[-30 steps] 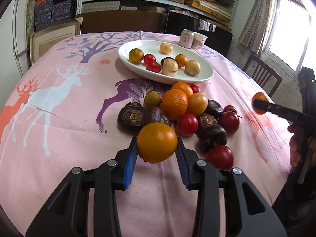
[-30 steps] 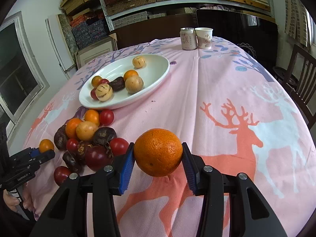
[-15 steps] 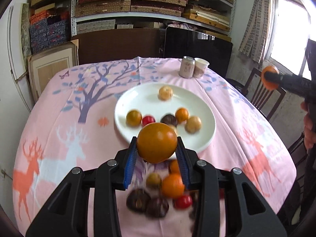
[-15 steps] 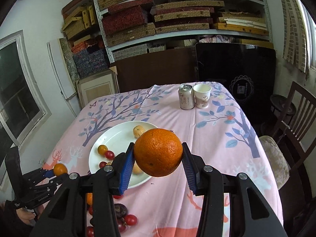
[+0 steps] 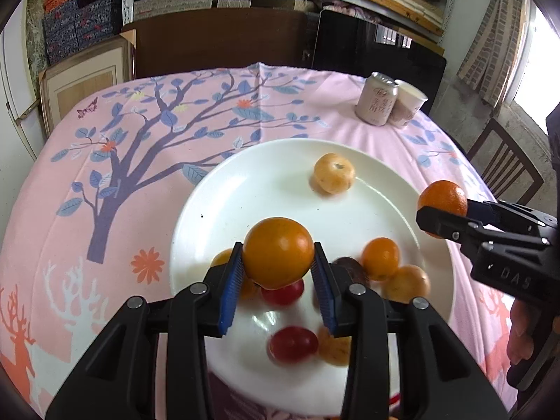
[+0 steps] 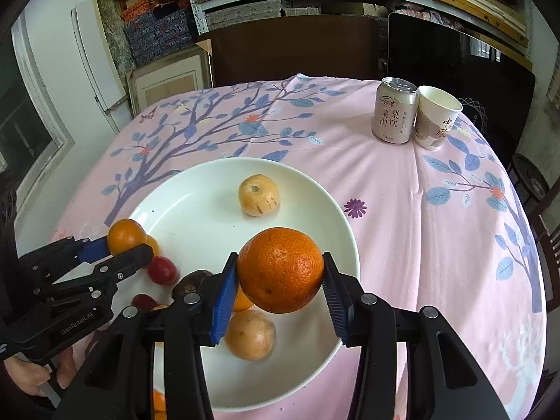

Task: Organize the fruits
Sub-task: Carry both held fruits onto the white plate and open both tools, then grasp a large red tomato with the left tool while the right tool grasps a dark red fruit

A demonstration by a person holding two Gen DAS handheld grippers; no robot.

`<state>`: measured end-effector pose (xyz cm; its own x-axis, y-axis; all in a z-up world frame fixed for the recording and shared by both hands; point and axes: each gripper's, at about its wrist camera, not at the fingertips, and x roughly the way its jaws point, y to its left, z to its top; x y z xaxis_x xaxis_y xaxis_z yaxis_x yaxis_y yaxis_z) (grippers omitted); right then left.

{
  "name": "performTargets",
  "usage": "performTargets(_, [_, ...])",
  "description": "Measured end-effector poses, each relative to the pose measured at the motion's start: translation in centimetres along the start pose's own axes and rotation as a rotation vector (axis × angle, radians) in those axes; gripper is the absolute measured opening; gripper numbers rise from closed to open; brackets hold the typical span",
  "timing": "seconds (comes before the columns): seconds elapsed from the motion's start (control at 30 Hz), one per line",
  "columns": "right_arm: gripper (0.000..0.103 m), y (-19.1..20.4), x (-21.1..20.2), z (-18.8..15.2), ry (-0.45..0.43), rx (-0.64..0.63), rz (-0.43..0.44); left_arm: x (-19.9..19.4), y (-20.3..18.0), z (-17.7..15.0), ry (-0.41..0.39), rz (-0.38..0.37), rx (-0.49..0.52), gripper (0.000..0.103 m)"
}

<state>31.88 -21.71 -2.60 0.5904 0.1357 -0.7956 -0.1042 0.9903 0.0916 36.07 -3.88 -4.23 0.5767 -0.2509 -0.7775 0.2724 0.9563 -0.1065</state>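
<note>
Over the glossy white round plate (image 5: 196,231), the left claw (image 5: 278,276) is clamped on a smooth yellow-orange fruit (image 5: 278,252). Toward the plate's right side, the right claw (image 6: 280,280) is clamped on a pebbly-skinned orange (image 6: 280,269). Beneath lie blurred round fruits, perhaps tomatoes (image 5: 292,344).

Left claw (image 6: 127,248) body: "GenRobot.AI" in pale letters. Right claw (image 5: 442,210) body: embossed "DAS". Can (image 6: 394,111): Chinese characters, "梨饮" legible. Paper cup (image 6: 435,119): Chinese character, partly hidden.
</note>
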Motion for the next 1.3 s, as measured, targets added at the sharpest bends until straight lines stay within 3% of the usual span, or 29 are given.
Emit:
performTargets(0.1, [0.055,-0.2,-0.3,-0.3,-0.048,-0.016,-0.039,0.2,0.0,0.4,-0.025,0.007,0.002,0.061])
performTargets(0.13, [0.056,-0.2,-0.7,-0.4,-0.064,-0.021,-0.051,-0.1,-0.1,0.4,-0.038,0.006,0.002,0.063])
performTargets(0.4, [0.056,0.1,-5.3,-1.9,-0.163,-0.047,-0.070,-4.1,-0.3,-1.1,-0.122,0.000,0.005,0.065])
performTargets(0.7, [0.056,2.3,-10.4,-5.4,-0.235,-0.097,-0.076,-10.1,-1.7,-6.2,-0.182,0.010,0.078,0.072])
performTargets(1.07, [0.056,3.1,-12.9,-10.1,-0.215,-0.105,-0.081,-13.3,-5.1,-14.7,-0.155,0.000,0.189,0.072])
performTargets(1.3, [0.059,0.6,-13.6,-14.6,-0.192,-0.020,-0.042,-14.5,-8.3,-21.2,-0.110,-0.019,0.312,0.072])
